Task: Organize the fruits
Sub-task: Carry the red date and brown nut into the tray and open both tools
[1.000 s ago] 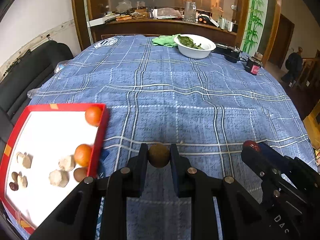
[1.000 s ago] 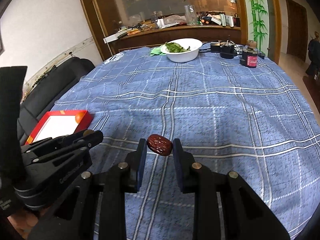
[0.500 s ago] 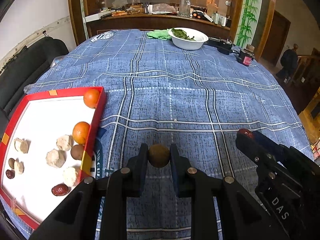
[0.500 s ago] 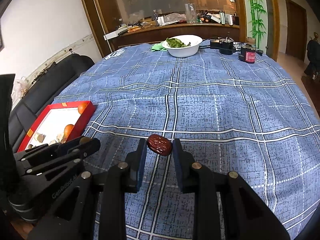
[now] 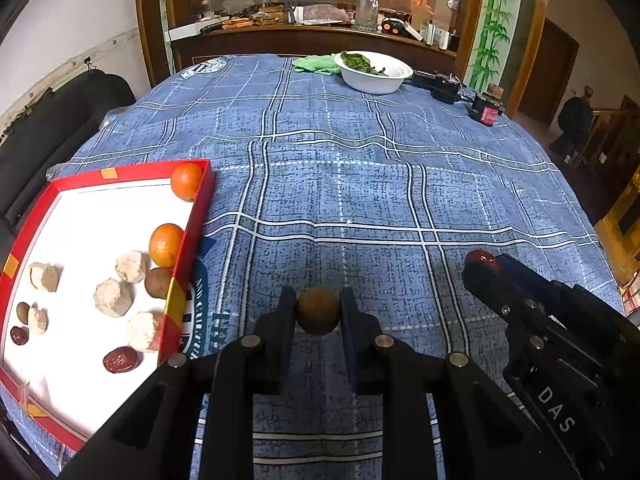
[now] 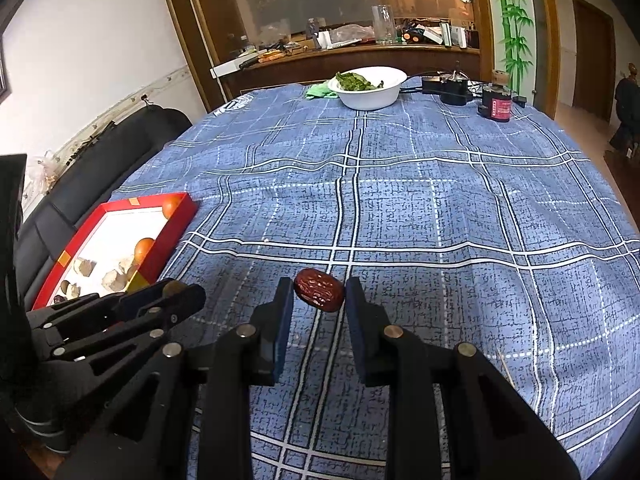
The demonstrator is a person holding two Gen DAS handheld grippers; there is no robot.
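Observation:
My left gripper (image 5: 318,312) is shut on a round brown fruit (image 5: 318,310), held above the blue checked cloth just right of the red tray (image 5: 120,172). Inside the tray lie two oranges (image 5: 166,244), several pale lumpy pieces (image 5: 113,297), a brown round fruit (image 5: 157,282) and a red date (image 5: 120,359). My right gripper (image 6: 319,300) is shut on a wrinkled red date (image 6: 319,289); the same gripper shows at the right of the left wrist view with the date (image 5: 482,259) at its tip. The left gripper (image 6: 160,304) lies low on the left in the right wrist view, next to the tray (image 6: 176,224).
A white bowl of green leaves (image 5: 374,72) and a green cloth (image 5: 314,65) stand at the table's far side, with black devices and a small red-labelled jar (image 5: 486,110) to their right. A dark sofa (image 5: 48,120) runs along the left edge.
The left gripper has drawn back toward the near edge with the brown fruit, so more of the tray's near end shows. The right gripper kept still with its date.

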